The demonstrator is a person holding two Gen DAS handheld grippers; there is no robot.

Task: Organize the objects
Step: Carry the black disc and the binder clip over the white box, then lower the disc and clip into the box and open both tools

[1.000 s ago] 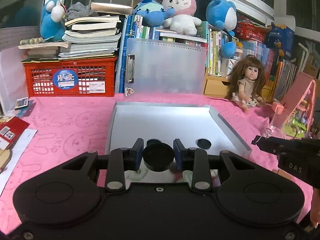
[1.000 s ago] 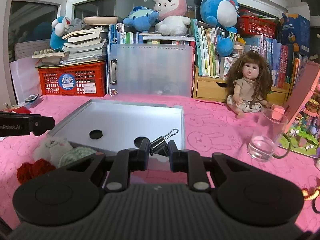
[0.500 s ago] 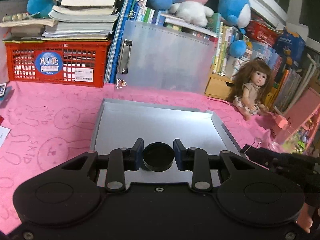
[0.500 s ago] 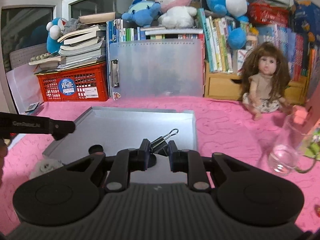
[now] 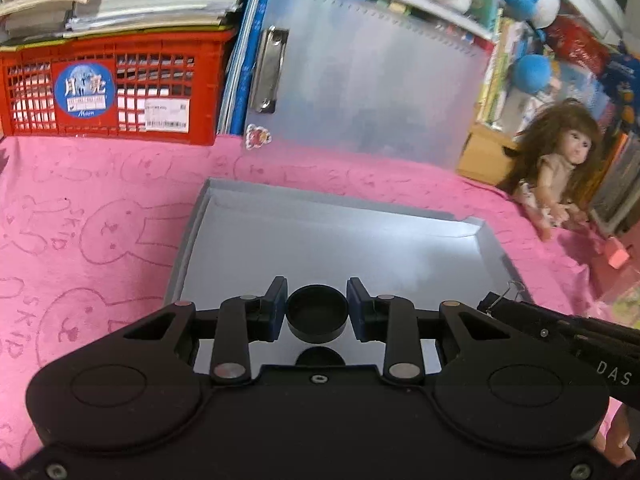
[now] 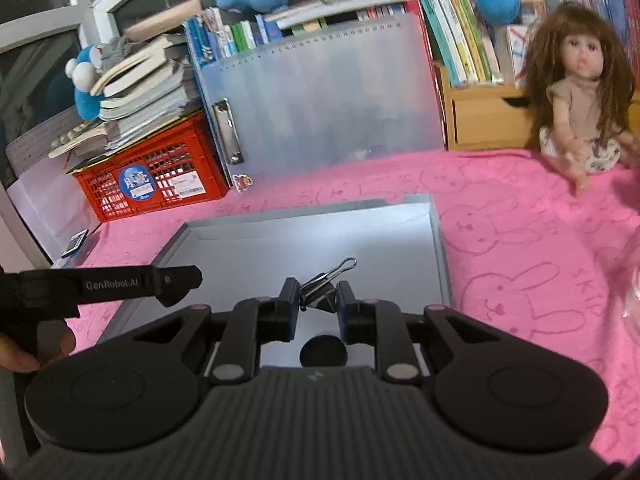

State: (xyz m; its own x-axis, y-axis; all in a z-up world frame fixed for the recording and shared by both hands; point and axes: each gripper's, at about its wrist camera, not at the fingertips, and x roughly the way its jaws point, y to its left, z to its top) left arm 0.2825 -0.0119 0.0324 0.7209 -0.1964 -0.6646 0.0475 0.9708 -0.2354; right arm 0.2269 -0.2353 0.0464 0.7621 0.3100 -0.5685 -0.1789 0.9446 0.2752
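Observation:
My left gripper [image 5: 316, 308] is shut on a black round cap [image 5: 316, 314] and holds it over the near part of the grey metal tray [image 5: 320, 240]. Another black cap [image 5: 320, 358] lies on the tray below it. My right gripper [image 6: 317, 300] is shut on a black binder clip [image 6: 320, 286] with wire handles, held over the same tray [image 6: 304, 240]. A black cap [image 6: 323, 352] lies on the tray under the right gripper. The right gripper also shows at the right edge of the left wrist view [image 5: 560, 328]. The left gripper shows at the left of the right wrist view [image 6: 120, 284].
The tray sits on a pink cloth [image 5: 100, 220]. Behind it stand a translucent clip folder [image 5: 360, 80], a red crate [image 5: 108, 88] under stacked books, and a doll [image 6: 580, 100] by a wooden drawer box [image 6: 480, 120]. A clear glass [image 6: 634, 280] shows at the right.
Both grippers have moved forward and lower over the tray, each keeping its hold. The soft toys at the near left have left the right wrist view.

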